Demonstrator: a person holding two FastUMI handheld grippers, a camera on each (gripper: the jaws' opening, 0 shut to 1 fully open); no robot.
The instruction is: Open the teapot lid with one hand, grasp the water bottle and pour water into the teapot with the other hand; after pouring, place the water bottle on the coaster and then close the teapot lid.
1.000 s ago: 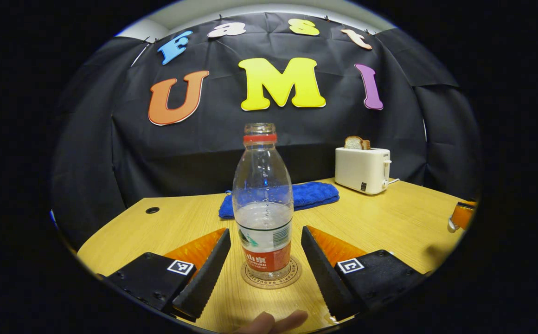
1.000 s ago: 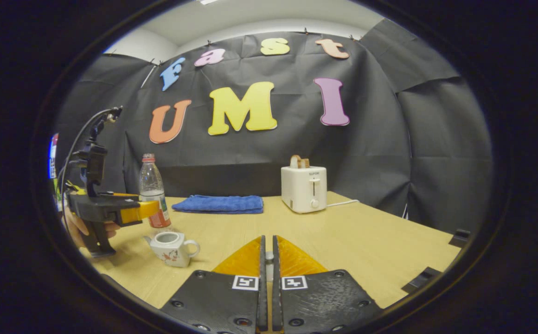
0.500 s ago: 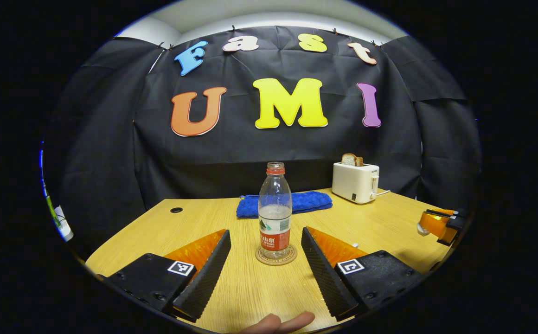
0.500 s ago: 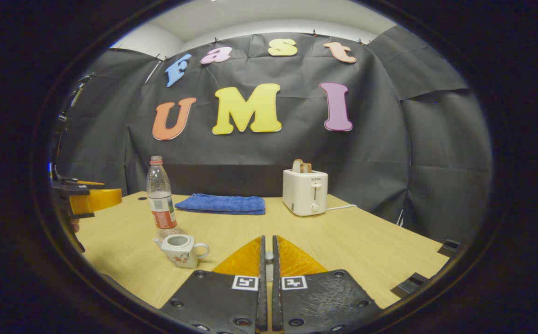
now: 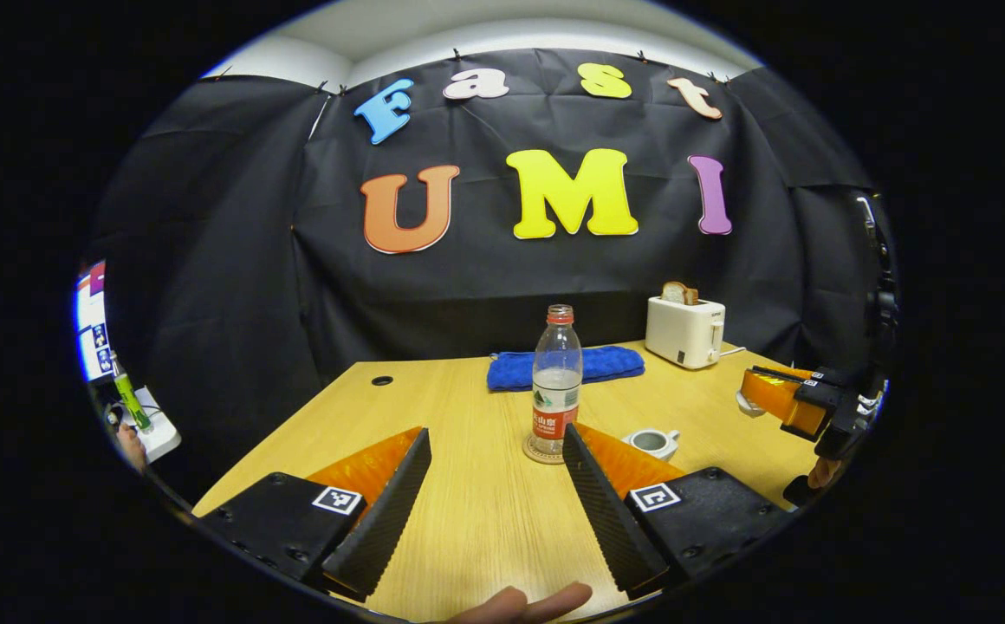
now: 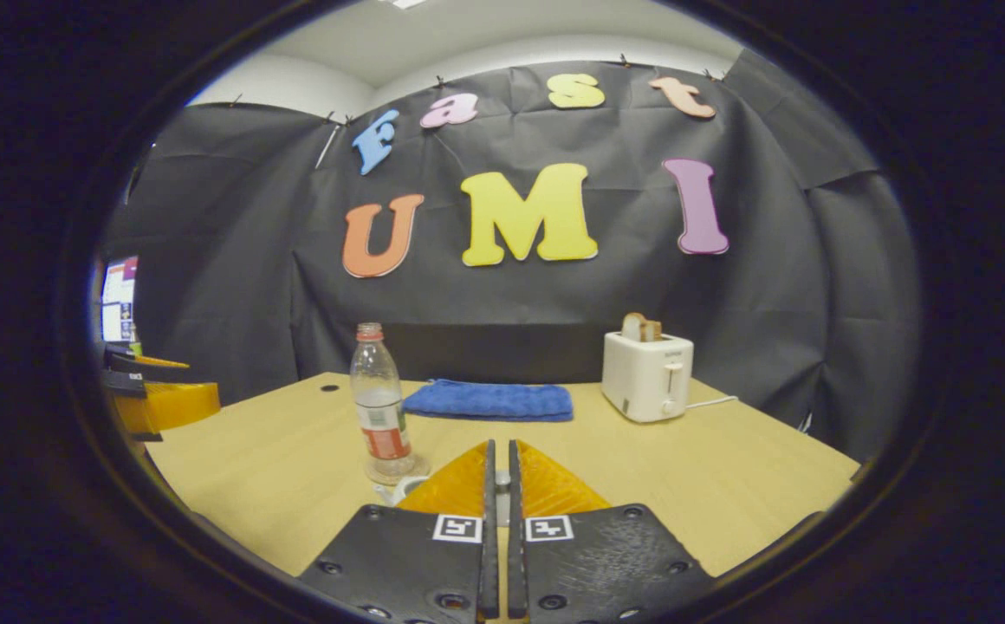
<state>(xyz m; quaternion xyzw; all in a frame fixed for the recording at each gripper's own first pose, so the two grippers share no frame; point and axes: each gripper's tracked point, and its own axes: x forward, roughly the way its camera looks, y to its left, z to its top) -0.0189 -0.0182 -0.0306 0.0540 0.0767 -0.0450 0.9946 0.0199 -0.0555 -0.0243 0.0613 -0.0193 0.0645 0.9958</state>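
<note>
Water bottle (image 5: 556, 381) stands upright on the coaster (image 5: 542, 451), uncapped, partly filled, mid-table. Teapot (image 5: 654, 443) sits just right of it, lid off. Left gripper (image 5: 496, 498): jaws wide apart, nothing between them, held back near the table's (image 5: 468, 520) front edge. Right gripper (image 6: 498, 520): fingers nearly closed on a small pale piece, which may be the lid; cannot tell. Blue cloth (image 6: 489, 401) and toaster (image 6: 647, 377) stand far back.

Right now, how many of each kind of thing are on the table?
Bottle: 1
Coaster: 1
Teapot: 1
Cloth: 1
Toaster: 1
Total: 5
</note>
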